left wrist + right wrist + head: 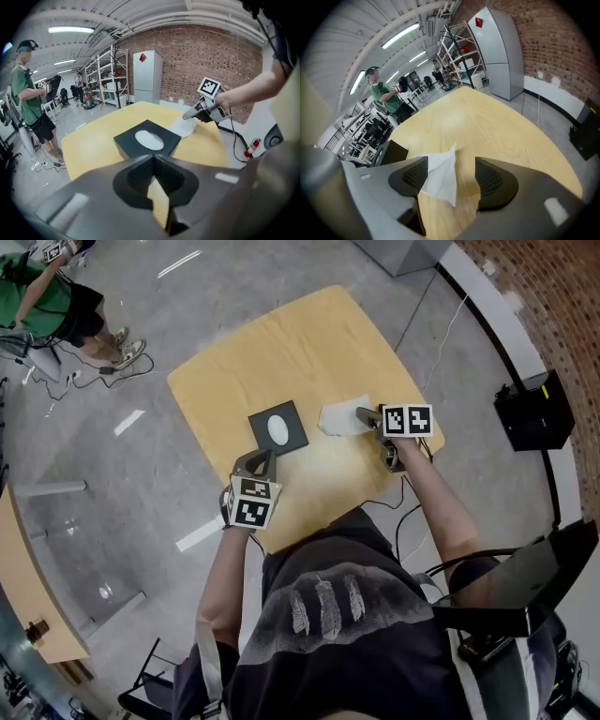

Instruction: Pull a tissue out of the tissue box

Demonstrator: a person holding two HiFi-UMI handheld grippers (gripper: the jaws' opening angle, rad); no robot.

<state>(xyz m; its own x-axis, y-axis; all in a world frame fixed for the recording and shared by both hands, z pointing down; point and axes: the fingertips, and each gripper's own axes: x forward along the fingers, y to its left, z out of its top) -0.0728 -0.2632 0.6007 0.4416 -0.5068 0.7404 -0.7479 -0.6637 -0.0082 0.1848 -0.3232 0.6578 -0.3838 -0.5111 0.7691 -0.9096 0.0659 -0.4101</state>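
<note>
- The tissue looks fully out of the tissue box to me. It's on the desk just to the right of the box, with what looks like a thin strip of bare wood between the two.
- The right hand-held gripper is released. Its jaws stand wide apart with the tissue between them. The sheet leans on the jaw at the left of the right gripper view, and the other pad is clear of it, so nothing is actually pinched.
- The left hand-held gripper is clenched on nothing, tips together. It's hanging on the near side of the box and, as far as I can tell, not touching it.
- Handling guess: the tissue is about as light and floppy as things get. It has zero stiffness, one corner pokes up and the rest is crumpled, and it'll cling to a ribbed pad or drift in any air movement. It also tears easily if you yank it sideways.
- If it needs picking up again, I'd go for that raised peak or a bunched fold with the very tips. A flat edge on the wood would be a bad target, since the pads would just skate over it.
- The box is a small dark cube with a pale oval opening on top, and it looks light enough to lift along with a sheet. For another pull I'd pinch whatever shows in the oval, go straight up, and keep the left hand-held gripper holding the box down.
</note>
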